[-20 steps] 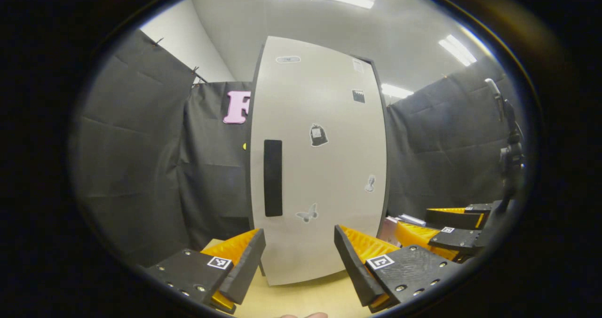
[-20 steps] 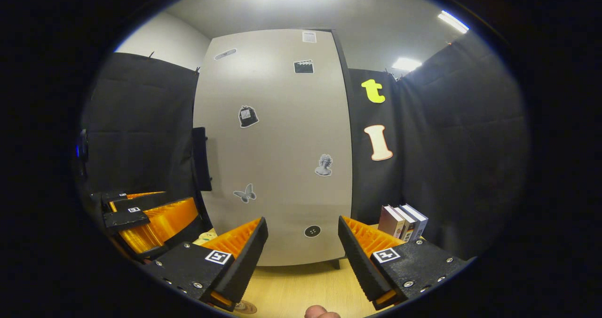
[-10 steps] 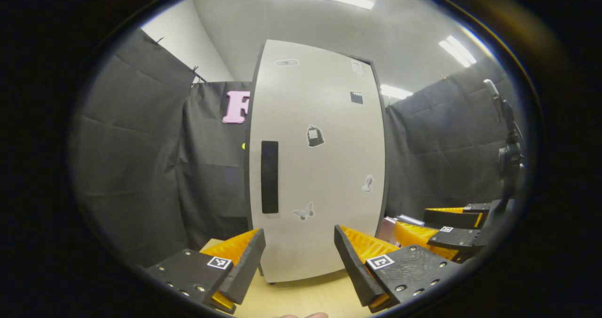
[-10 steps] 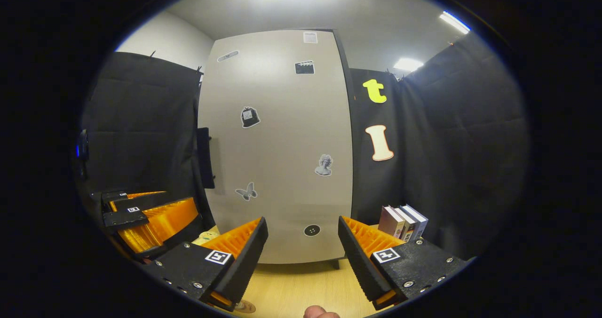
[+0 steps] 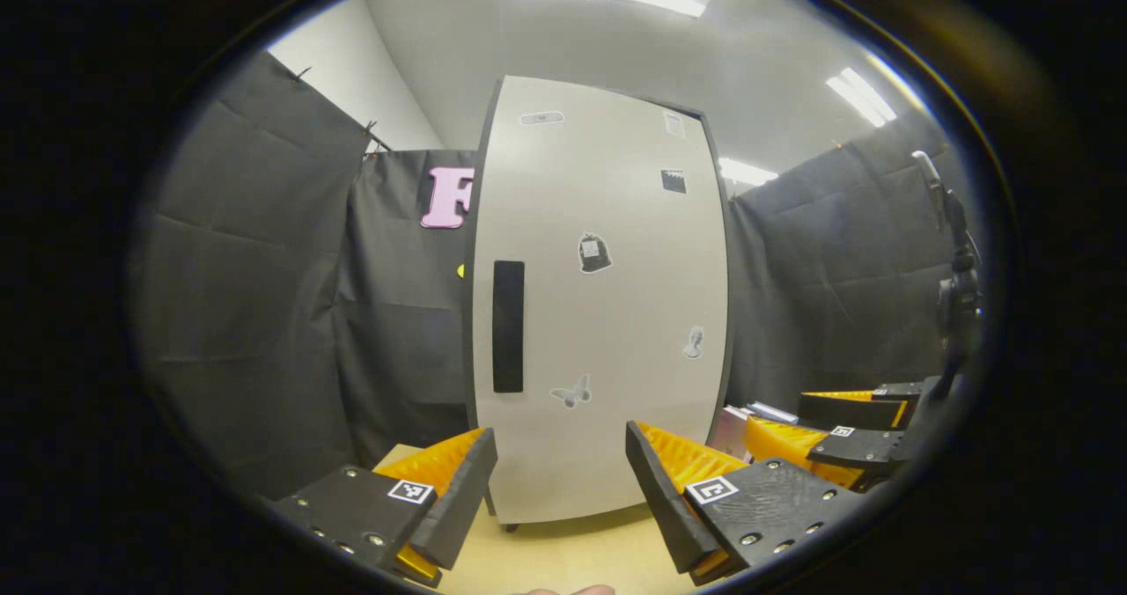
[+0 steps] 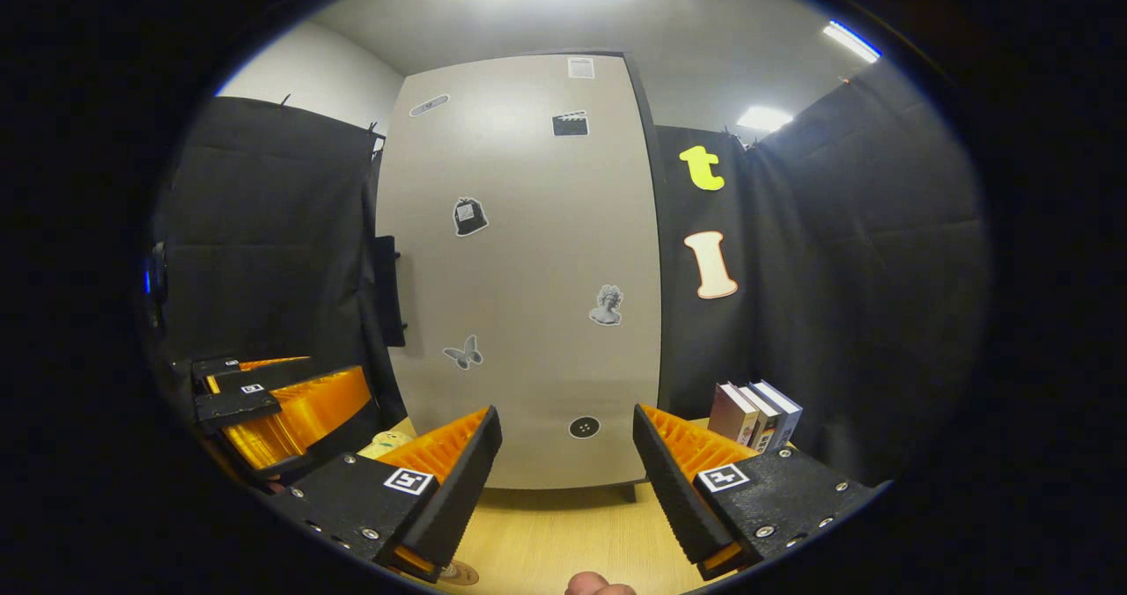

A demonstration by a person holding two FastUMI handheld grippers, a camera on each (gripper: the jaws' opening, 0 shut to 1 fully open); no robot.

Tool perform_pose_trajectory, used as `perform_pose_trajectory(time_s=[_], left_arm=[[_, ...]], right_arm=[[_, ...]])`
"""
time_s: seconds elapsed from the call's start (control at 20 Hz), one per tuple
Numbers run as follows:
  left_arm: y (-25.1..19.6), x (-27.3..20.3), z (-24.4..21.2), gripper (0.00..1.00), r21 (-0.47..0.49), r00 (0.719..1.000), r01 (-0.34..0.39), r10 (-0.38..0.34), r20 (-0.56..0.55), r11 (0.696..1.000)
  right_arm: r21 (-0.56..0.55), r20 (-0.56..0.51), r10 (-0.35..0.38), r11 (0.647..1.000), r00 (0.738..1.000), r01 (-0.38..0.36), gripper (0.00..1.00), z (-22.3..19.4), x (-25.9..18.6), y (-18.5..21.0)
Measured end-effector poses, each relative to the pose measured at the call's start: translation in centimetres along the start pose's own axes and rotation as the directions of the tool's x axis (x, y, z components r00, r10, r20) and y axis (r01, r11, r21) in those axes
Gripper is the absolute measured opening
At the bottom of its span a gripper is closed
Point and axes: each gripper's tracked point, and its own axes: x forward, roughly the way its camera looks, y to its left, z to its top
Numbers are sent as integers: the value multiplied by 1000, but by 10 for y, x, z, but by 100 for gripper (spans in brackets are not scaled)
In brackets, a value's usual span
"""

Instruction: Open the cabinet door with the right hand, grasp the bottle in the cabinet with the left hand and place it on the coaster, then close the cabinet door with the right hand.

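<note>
The tall white cabinet (image 5: pixel 607 313) stands on the wooden table with its door shut, so its inside is hidden. Its black vertical handle (image 5: pixel 508 326) is on the door's left side, also visible as the handle (image 6: pixel 387 291) at the door's left edge. My left gripper (image 5: pixel 559 489) is open and empty, some way in front of the door. My right gripper (image 6: pixel 568 481) is open and empty too, facing the door's lower middle. A brown round coaster (image 6: pixel 460 573) peeks out on the table under the right gripper's left finger.
Several books (image 6: pixel 757 415) stand upright to the right of the cabinet. The right gripper (image 5: pixel 845 428) appears at the right of the left gripper view, and the left gripper (image 6: pixel 282 415) at the left of the right gripper view. A pale object (image 6: pixel 387 444) lies near the cabinet's foot.
Both views have drifted slightly; the cabinet's base and feet now show a little more in the left gripper view. Both grippers stay open and the door stays shut.
</note>
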Motion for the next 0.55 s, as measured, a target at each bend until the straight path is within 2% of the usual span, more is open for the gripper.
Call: perform_pose_trajectory(time_s=[0.55], left_arm=[[1, 1, -4, 86, 0, 1000, 2, -2, -19, 1000]], right_arm=[[2, -7, -10, 1000, 1000, 10, 94, 0, 5, 0]])
